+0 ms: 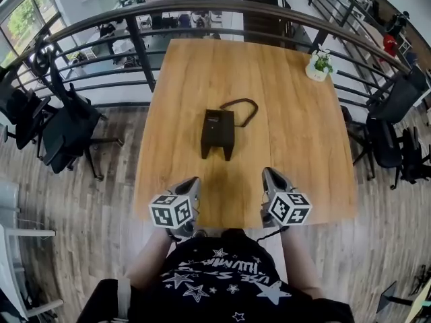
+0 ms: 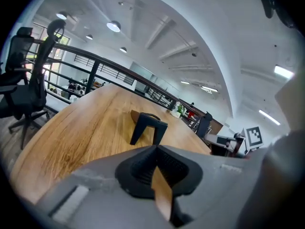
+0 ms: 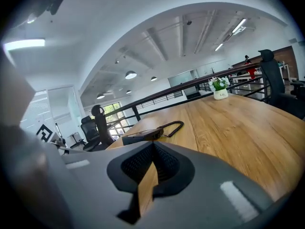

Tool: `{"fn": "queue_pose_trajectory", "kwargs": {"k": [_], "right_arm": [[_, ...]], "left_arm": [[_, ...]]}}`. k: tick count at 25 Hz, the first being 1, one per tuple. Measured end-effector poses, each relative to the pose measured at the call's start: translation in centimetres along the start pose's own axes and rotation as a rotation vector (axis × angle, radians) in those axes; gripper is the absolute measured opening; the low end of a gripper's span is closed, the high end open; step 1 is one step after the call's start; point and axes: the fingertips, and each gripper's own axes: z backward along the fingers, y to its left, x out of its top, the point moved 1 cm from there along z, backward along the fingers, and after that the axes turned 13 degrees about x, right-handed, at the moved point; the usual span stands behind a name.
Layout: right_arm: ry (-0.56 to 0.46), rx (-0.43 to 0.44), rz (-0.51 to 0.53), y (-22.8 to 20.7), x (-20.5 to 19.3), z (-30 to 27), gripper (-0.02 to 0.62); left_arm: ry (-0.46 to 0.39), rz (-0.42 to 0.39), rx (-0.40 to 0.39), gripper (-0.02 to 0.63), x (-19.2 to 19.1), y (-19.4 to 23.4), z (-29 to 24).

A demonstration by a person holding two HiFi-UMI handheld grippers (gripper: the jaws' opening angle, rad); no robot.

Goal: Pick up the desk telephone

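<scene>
Telephone [image 1: 217, 133]: black desk unit, resting on the wooden table [image 1: 296, 160] near its middle, a little left of the centre line in the head view. Its 2 support legs face the person. Nothing touches it. Cord [image 1: 244, 108]: dark, looped on the tabletop at the unit's far right corner.

Left gripper [image 1: 192, 184]: held above the near table edge, pointing toward the telephone and well short of it. Jaws together, nothing between them; only a thin sliver of tabletop shows through the slit in the left gripper view.

Right gripper [image 1: 269, 176]: level with the left one, also above the near edge and apart from the telephone. Jaws together, empty.

Potted plant [image 1: 318, 64]: small white pot at the far right corner of the table.

Surroundings: curved metal railing [image 1: 202, 9] beyond the far edge; black office chairs [image 1: 64, 130] on the wood floor at both sides.
</scene>
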Motion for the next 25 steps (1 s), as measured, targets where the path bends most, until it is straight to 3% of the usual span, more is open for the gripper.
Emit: {"fn": "queue_pose_trajectory", "kwargs": {"k": [6,9,17,23,25], "right_arm": [[0.047,0.06,0.002,-2.3,0.9,-1.7,0.002],[0.066,0.083,0.0,-3.4,1.2,-2.7,0.003],[0.083,0.129,-0.02,-5.4,1.8,-4.1,0.002],[0.085,0.135,-0.037,-6.9,1.6,-4.0,0.002],[0.087,0.133,-0.038,-7.3,1.7,-4.1,0.003]], "left_arm": [[-0.008,0.13,0.038,0.005,1.2,-0.5,-2.6],[-0.007,0.217,0.033,0.074,1.7,-0.7,-3.9],[-0.033,0.552,-0.06,0.266,4.2,-2.7,-7.1],[-0.021,0.811,-0.078,0.278,4.5,-3.0,-9.5],[-0.02,0.833,-0.074,0.278,4.7,-3.0,-10.2]]}}
